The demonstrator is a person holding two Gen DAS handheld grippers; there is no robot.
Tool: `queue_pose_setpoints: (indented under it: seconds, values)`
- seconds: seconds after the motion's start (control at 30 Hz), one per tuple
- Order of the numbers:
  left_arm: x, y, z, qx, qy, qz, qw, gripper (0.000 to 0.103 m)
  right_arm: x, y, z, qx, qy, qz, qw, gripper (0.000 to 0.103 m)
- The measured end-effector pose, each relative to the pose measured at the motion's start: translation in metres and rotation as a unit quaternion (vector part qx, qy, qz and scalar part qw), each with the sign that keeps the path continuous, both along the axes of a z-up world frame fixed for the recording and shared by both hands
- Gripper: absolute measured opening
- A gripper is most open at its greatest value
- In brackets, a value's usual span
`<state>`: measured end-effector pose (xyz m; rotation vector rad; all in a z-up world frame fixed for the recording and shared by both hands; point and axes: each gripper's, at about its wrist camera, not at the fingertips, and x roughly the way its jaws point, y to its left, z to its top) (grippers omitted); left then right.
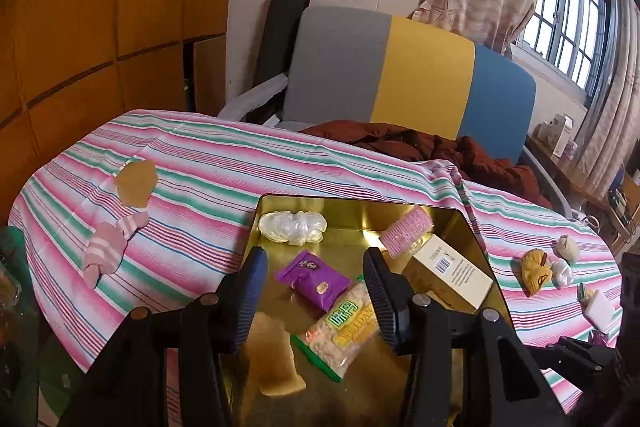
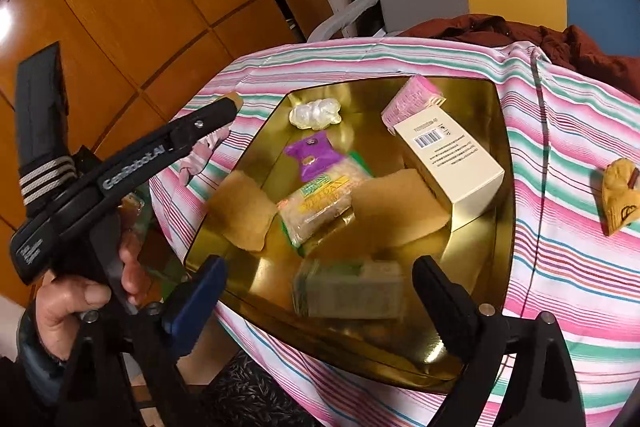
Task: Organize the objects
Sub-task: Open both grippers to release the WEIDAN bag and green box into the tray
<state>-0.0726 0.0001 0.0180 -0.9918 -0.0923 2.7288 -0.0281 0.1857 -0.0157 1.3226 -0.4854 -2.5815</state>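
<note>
We hold both claws over the gold tray [image 2: 502,131] on the striped table [image 1: 208,163] — the right claw [image 2: 320,291] wide and empty above a blurred greenish packet [image 2: 348,289], the left claw [image 1: 316,291] half-open, gripping nothing, above the purple sachet [image 1: 312,279].

Worktop cloth [image 1: 208,163] is all pink, mint green and white stripes, thin blue lines too. The tin tray [image 2: 505,163] is shiny gold inside. In it: a purple sachet [image 1: 313,279], a cream box [image 2: 450,163] with a black barcode, and a pink hair roller [image 1: 406,231]. Striped pink sock [image 1: 108,247] near the cloth's left edge, a yellow thing [image 1: 534,271] by the right.
</note>
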Motion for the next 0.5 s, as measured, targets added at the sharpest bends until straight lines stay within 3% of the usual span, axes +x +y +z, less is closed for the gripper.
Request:
queue_pose_setpoints:
  seconds: [0.27,0.5]
  values:
    - [0.012,0.002,0.004,0.003,0.003,-0.006,1.0000,0.051,0.006,0.009,-0.001,-0.004,-0.003,-0.025,1.000,0.098]
    - [0.024,0.008,0.005,-0.006,0.008,-0.014,0.9999,0.051,0.016,0.016,0.009,0.036,0.017,-0.056,0.998,0.102]
